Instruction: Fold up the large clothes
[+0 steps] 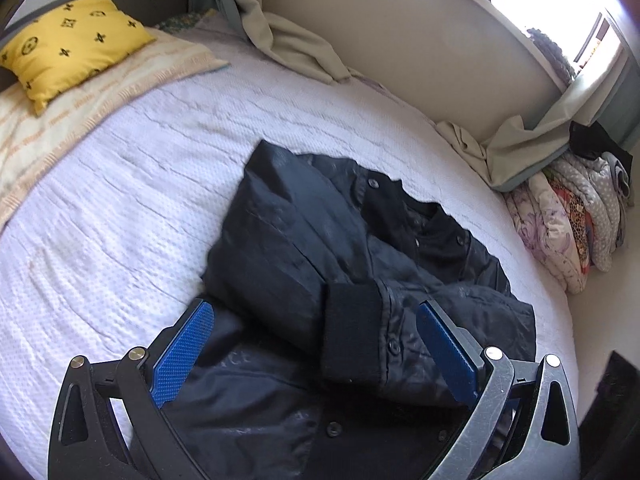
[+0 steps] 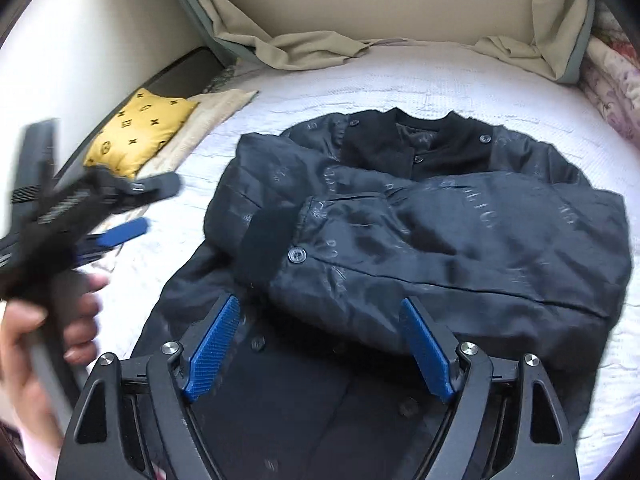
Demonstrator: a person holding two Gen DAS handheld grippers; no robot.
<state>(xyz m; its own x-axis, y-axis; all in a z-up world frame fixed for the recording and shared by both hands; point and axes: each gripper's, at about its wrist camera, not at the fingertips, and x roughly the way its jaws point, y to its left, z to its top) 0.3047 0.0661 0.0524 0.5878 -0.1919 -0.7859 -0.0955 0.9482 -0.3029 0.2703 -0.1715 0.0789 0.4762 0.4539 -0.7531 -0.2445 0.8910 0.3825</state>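
The dark jacket lies face up in the middle of the white bedspread, collar toward the wall, and one sleeve is already laid across the chest — its ribbed cuff rests near the button placket, just by a button. That looks like the first fold of the routine: sleeves brought in so the body can be doubled afterwards.

The right gripper hangs over the lower front of the jacket with its blue pads spread well apart and nothing between them; the cloth lies below, not pinched. The left gripper hovers over the same lower front, near the folded cuff, and its tongs are likewise apart with no fabric caught. From the right wrist view you can also see the left tool off to the side, blurred, with the person's hand wrapped round its handle — so it seems to be on the move while the right one sits steadier.

Both tools point steeply down at the hem end, which I'd judge is where the next grab comes: take the bottom edge and carry it up toward the collar. The slippery, padded cloth may slide or spring back open, so a firm bite on both layers would help.

Round about: a yellow cushion at the bed's head, a crumpled curtain along the wall, and a stack of folded bedding at the far corner, all well clear of the work.
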